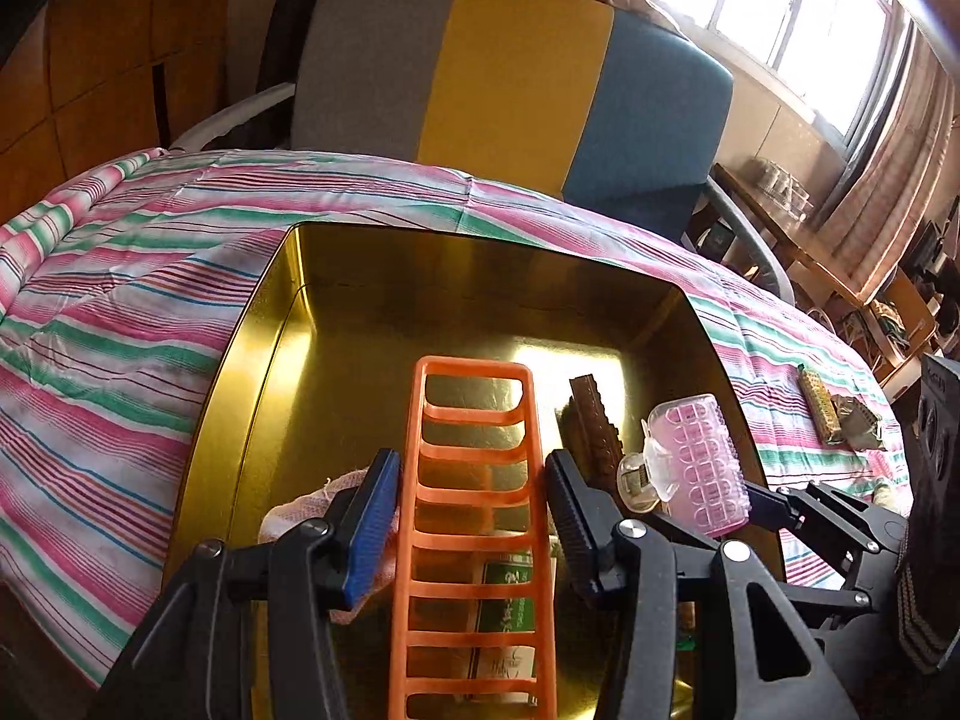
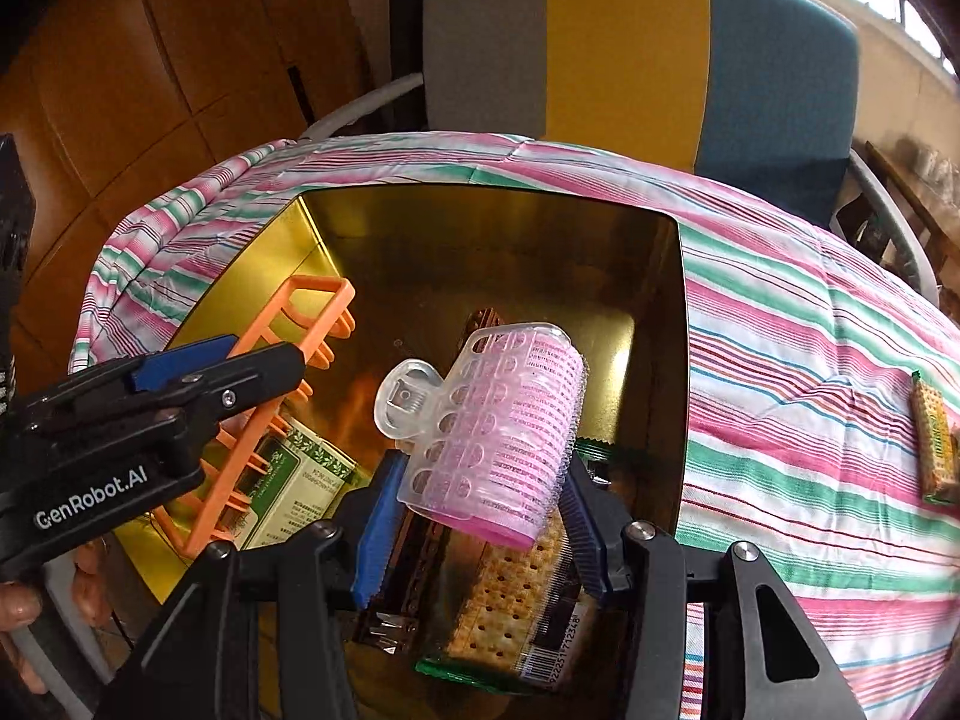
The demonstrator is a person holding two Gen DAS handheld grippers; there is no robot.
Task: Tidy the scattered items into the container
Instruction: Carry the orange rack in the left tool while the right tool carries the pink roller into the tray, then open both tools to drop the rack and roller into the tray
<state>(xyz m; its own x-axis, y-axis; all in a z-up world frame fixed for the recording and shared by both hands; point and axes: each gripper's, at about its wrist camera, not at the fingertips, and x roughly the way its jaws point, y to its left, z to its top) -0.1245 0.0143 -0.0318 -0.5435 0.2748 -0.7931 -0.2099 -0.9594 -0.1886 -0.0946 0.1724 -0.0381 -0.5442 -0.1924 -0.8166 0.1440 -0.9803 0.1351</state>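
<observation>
- My left gripper [image 1: 474, 516] is black moulded plastic, with two angular arms that taper forward into fingers.
- The inner faces of its fingers [image 1: 373, 531] carry ribbed blue rubber pads.
- Round silver screw heads sit at the pivots of each arm.
- My right gripper [image 2: 477, 531] has the same build: black frame, blue ridged pads, silver pivot screws, and triangular cut-outs in the arms.
- Seen from the right wrist camera, the side of the left gripper's body bears white lettering, "GenRobot.AI".
- My bare fingertips [image 2: 18, 606] show at the lower left edge there, wrapped around the handle.
</observation>
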